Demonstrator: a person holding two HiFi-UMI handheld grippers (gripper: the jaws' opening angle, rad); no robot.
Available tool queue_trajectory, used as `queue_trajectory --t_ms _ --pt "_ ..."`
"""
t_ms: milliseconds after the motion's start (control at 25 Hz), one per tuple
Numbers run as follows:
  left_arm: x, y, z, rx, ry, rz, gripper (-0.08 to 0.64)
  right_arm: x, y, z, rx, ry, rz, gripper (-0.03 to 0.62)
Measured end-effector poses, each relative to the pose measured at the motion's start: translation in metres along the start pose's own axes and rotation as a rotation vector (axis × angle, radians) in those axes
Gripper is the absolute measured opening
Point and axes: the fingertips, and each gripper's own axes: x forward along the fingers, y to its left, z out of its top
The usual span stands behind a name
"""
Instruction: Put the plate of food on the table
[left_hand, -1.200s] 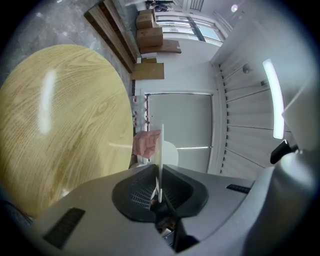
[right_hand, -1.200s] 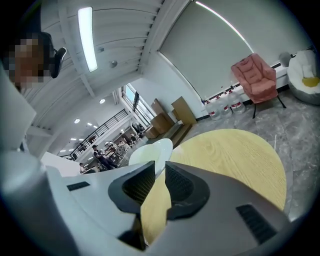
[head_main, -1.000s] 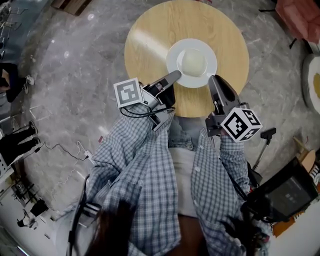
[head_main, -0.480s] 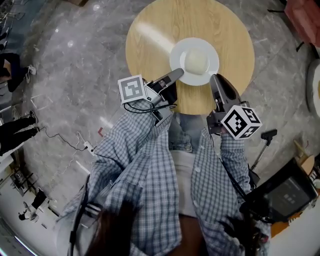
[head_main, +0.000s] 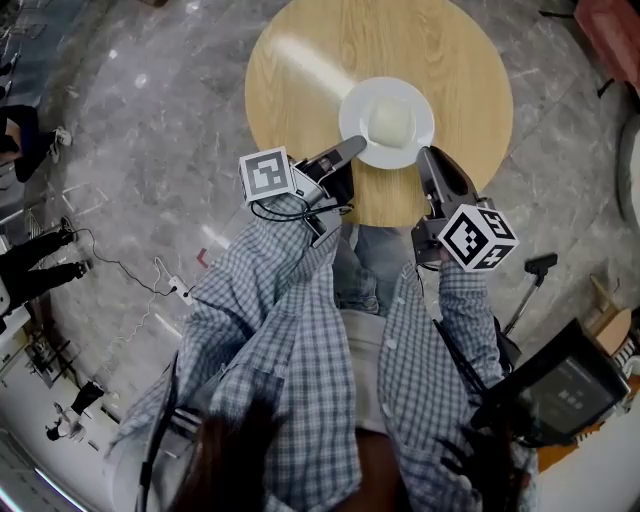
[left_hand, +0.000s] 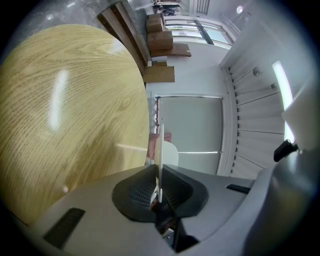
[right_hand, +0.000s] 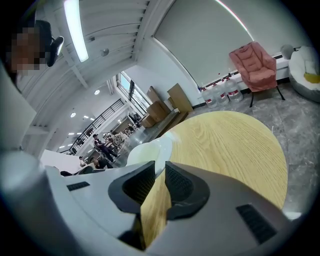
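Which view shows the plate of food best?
Head view: it shows the whole plate and its pale food from above. Left gripper view shows only its rim edge-on, clamped between the jaws; right gripper view shows part of it beyond open jaws.

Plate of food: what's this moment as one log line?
plate over table | left gripper shut on plate | right gripper open, beside plate

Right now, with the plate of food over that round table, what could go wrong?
1. Only the left claw pinches the plate, and by its thin rim. The right claw is open, so the plate may tip and the pale food could slide.
2. The open right claw sits close to the plate's rim and might knock it.
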Motion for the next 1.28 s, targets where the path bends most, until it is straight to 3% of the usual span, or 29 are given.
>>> queue_trajectory --t_ms 800,1280 --pt "0.009 0.069 -0.003 -0.065 0.025 0.081 0.023 0.021 -0.042 -0.042 0.015 0.062 -0.076 0.066" --pt "0.012 0.09 -0.005 -0.035 0.048 0.149 0.023 0.027 -0.058 -0.058 -0.006 0.115 -0.108 0.065"
